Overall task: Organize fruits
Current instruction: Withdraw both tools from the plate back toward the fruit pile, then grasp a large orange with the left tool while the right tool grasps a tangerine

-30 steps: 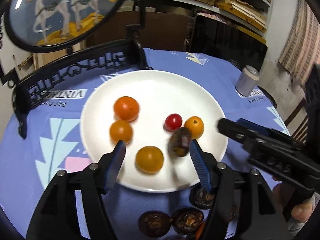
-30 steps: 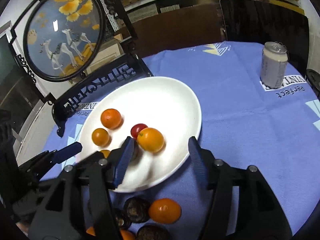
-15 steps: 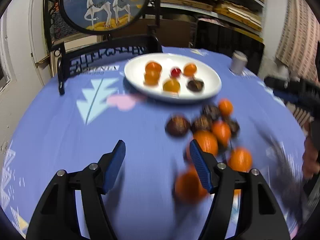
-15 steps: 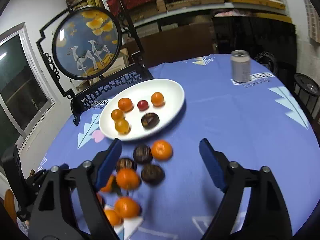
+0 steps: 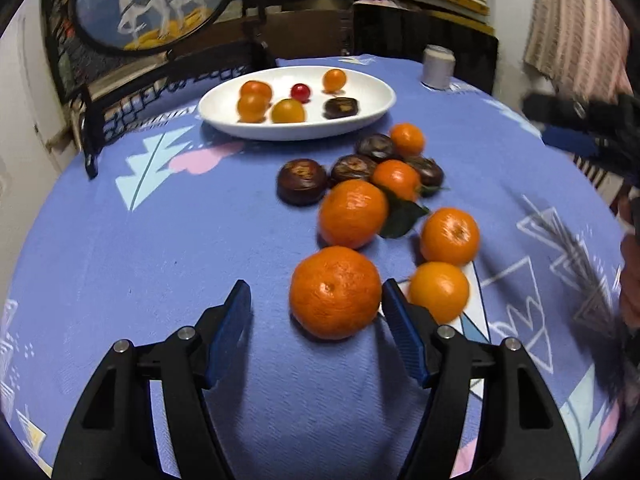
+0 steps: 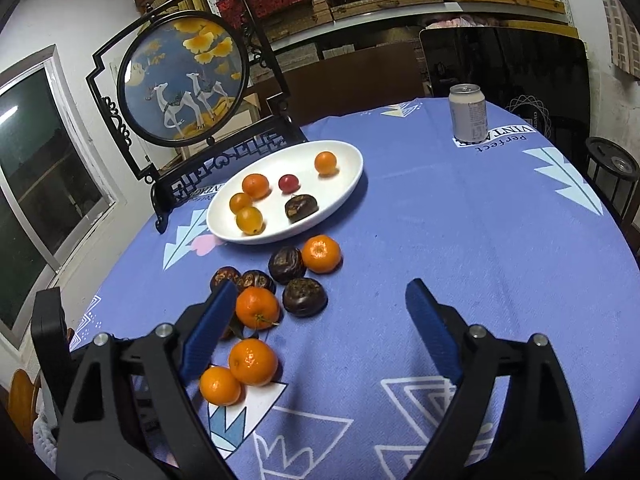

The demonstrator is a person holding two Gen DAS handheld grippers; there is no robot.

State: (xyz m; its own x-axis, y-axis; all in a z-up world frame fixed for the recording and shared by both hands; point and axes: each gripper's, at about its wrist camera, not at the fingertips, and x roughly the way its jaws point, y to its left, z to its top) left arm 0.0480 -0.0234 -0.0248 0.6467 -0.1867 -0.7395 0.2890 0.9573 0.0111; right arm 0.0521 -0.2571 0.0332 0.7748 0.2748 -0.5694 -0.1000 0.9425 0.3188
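While left gripper (image 5: 316, 312) hangs low over blue tablecloth (image 5: 140, 248), nearest tangerine (image 5: 335, 292) sits between its opening jaws, hard against right pad, clear gap at left pad; not yet clamped. Round fruit, no long axis. Smaller orange (image 5: 439, 291) crowds just outside right finger; open cloth to left. Right gripper (image 6: 316, 320) hovers farther back, jaws opening, nothing between them. White plate (image 5: 376, 110), part filled, lies beyond fruit pile, route over pile open.

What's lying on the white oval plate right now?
The white oval plate holds four small orange fruits, one red cherry tomato and one dark brown fruit. Nothing visibly hides beneath them.
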